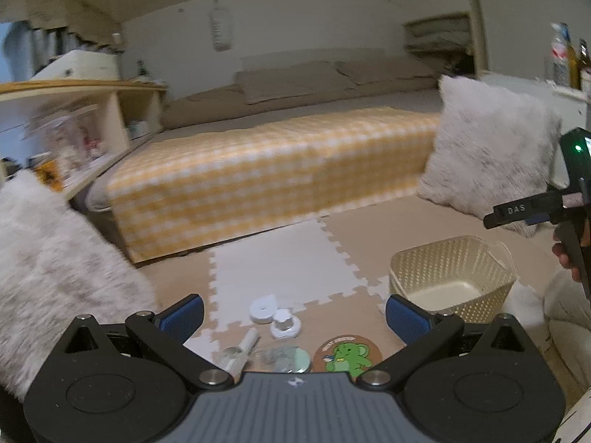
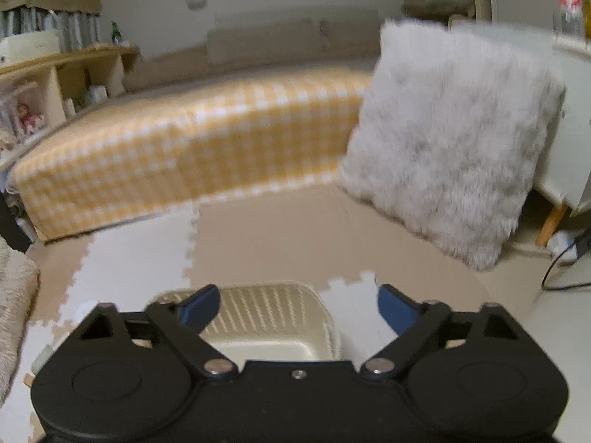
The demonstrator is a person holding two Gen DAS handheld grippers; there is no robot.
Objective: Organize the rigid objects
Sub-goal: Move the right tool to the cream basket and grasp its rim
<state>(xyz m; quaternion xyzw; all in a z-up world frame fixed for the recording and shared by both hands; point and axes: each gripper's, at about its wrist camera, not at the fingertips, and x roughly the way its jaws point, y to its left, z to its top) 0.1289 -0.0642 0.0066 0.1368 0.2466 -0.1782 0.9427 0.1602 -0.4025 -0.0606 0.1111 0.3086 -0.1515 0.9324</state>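
Observation:
My left gripper (image 1: pixel 295 313) is open and empty above small objects on the foam floor mat: a white tape roll (image 1: pixel 263 308), a white round lid-like piece (image 1: pixel 284 325), a clear tube (image 1: pixel 243 349), a clear round disc (image 1: pixel 282 359) and a brown coaster with a green elephant (image 1: pixel 347 356). A cream woven plastic basket (image 1: pixel 452 273) stands empty to the right. My right gripper (image 2: pixel 299 308) is open and empty just above that basket (image 2: pixel 266 313). The right tool also shows in the left wrist view (image 1: pixel 546 206), raised above the basket.
A bed with a yellow checked cover (image 1: pixel 266 170) lies ahead. Fluffy white cushions stand right (image 1: pixel 491 151) and left (image 1: pixel 48 273). A wooden shelf unit (image 1: pixel 74 110) is at the left. A black cable (image 2: pixel 561 262) lies on the floor at the right.

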